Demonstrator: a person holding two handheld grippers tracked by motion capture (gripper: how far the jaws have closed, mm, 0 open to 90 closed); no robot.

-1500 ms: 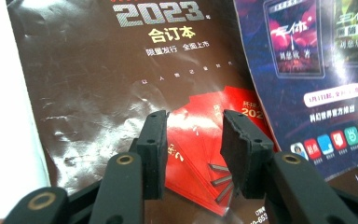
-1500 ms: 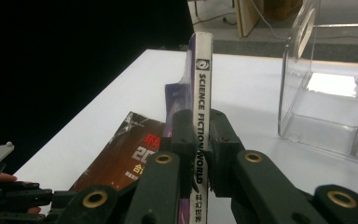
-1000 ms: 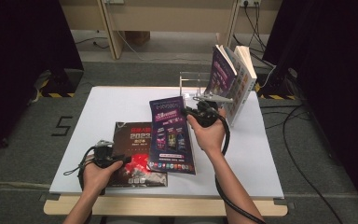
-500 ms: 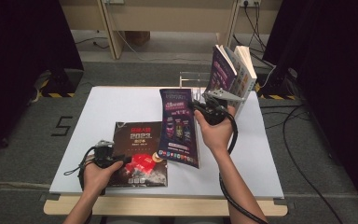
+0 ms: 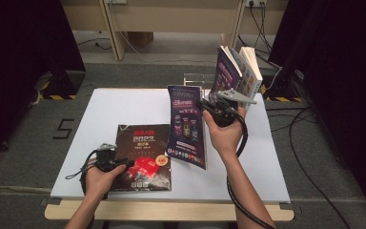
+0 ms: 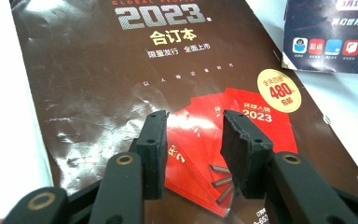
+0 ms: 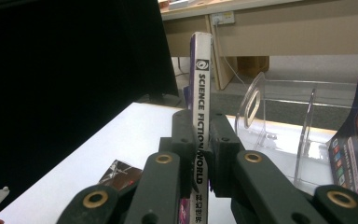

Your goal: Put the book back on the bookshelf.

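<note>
A purple magazine (image 5: 186,126) hangs tilted above the white table (image 5: 124,107), held by its spine. My right gripper (image 5: 204,106) is shut on that spine (image 7: 200,93), which reads "SCIENCE FICTION WORLD" and stands upright between the jaws of the right gripper (image 7: 200,135). A dark brown magazine (image 5: 143,155) marked 2023 lies flat at the front left. My left gripper (image 5: 131,164) rests over its red patch. In the left gripper view the left gripper (image 6: 196,135) is open above the dark cover (image 6: 98,84), with nothing between the pads.
A clear acrylic rack (image 5: 195,78) stands at the table's back right, with two books (image 5: 236,71) leaning in its right end. Its empty slots (image 7: 279,116) lie just beyond the held spine. Cables trail on the floor at the right.
The right gripper has raised the purple magazine from lying flat on the table to nearly upright, moving it up and toward the rack. The left gripper has stayed put on the dark magazine.
</note>
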